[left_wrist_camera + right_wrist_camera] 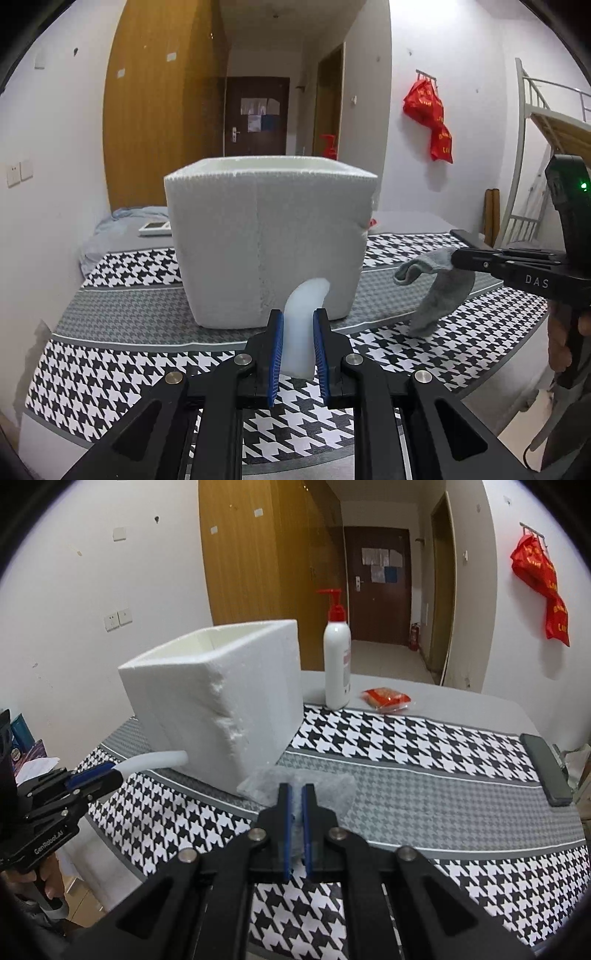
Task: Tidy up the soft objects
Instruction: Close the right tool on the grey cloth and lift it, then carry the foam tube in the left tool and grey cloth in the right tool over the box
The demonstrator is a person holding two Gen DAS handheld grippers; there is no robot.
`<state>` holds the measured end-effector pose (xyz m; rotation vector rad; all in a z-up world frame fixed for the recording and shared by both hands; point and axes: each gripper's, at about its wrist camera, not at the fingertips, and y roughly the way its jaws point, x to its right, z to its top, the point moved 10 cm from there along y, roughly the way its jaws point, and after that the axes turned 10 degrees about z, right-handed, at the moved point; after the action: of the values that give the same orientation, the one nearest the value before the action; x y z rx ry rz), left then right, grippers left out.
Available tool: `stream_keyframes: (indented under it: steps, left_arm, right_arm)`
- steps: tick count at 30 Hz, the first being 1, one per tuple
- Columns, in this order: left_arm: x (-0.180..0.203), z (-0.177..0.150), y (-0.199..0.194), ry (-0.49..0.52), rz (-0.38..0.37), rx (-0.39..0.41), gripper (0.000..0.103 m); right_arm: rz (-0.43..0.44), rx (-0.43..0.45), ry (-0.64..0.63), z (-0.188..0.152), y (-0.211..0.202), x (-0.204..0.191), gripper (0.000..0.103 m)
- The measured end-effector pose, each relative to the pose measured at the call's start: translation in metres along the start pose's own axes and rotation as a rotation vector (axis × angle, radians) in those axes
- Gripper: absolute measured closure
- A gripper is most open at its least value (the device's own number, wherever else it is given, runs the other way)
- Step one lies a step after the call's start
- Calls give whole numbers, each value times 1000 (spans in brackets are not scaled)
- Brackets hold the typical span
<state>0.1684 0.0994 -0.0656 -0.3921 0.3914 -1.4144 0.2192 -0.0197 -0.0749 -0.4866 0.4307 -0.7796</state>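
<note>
Fingers of left gripper (298, 345) clamp white foam strip (301, 328); right gripper (296, 825) pinches grey sock (439, 291).

A table (461, 701) is carrying a houndstooth cloth (406, 746). Ahead-left of the right tool a foam box (207, 694) is sitting on it, with a pump bottle (337, 664), red packet (386, 699) and phone (546, 770) lying further ahead and right.

You are seeing even, fairly bright indoor light, soft shadows, mild blur, and strong fisheye bending with dark vignetted corners in both views.
</note>
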Motion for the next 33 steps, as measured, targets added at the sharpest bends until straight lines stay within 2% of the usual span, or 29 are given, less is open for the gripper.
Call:
stream_keyframes:
  steps: [7, 19, 33]
  left_arm:
    - [0, 8, -15, 5, 9, 29, 85]
    - [0, 46, -39, 6, 15, 87, 85]
    - [-25, 55, -61, -22, 83, 117, 85]
  right_arm:
    - [-9, 47, -24, 9, -20, -12, 96]
    - [17, 134, -69, 29, -50, -37, 96]
    - [101, 155, -121, 38, -43, -78, 96]
